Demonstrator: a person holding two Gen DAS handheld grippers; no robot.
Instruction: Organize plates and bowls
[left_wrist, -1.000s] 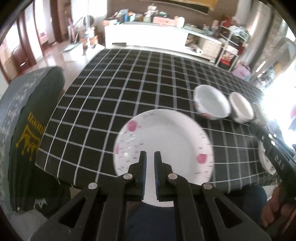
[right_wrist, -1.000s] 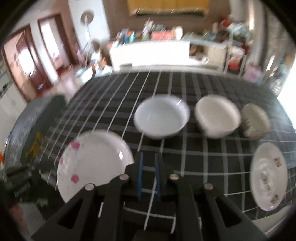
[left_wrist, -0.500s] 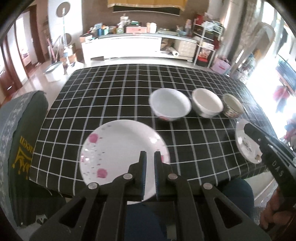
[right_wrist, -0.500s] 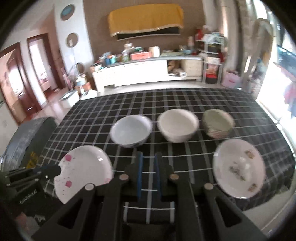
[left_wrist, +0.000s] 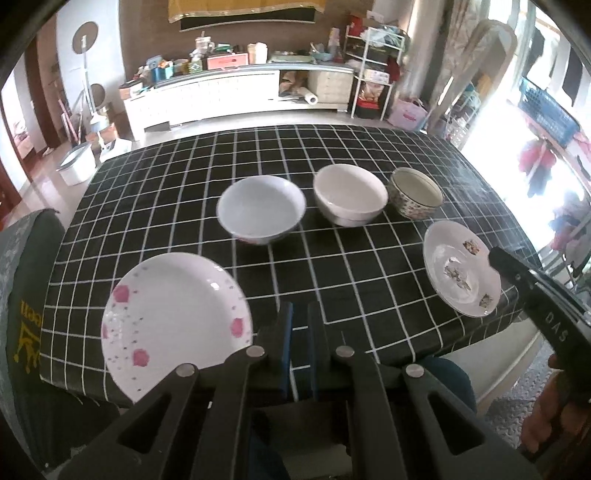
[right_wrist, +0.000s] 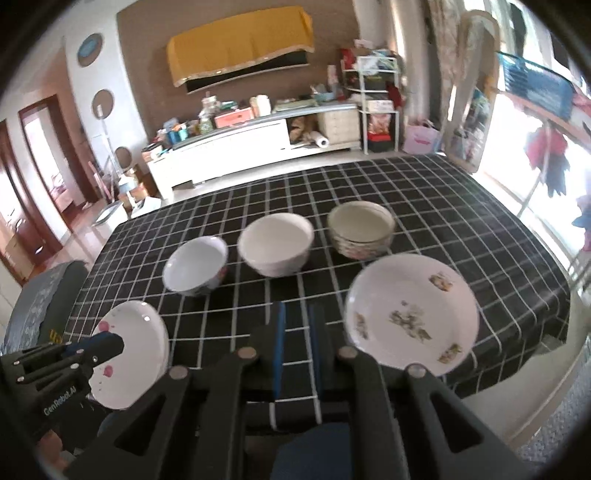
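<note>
Three bowls stand in a row on the checked table: a pale bowl (left_wrist: 261, 208) (right_wrist: 195, 270), a white bowl (left_wrist: 350, 199) (right_wrist: 276, 244) and a patterned bowl (left_wrist: 415, 197) (right_wrist: 361, 228). A pink-flowered plate (left_wrist: 173, 319) (right_wrist: 129, 350) lies at the near left edge. A brown-flowered plate (left_wrist: 460, 278) (right_wrist: 412, 312) lies at the near right. My left gripper (left_wrist: 299, 325) is shut and empty above the near edge, right of the pink plate. My right gripper (right_wrist: 298, 325) is shut and empty, left of the brown-flowered plate.
The table has a black cloth with white checks (left_wrist: 332, 155). A dark chair back (left_wrist: 26, 332) stands at the table's left. A white cabinet (left_wrist: 221, 96) and shelves (left_wrist: 373, 88) stand beyond the far edge. A bright window is to the right.
Both grippers have pulled back and turned right, so more of the table shows. The left gripper, over the pink plate before, is now to its right. The dishes have not moved.
</note>
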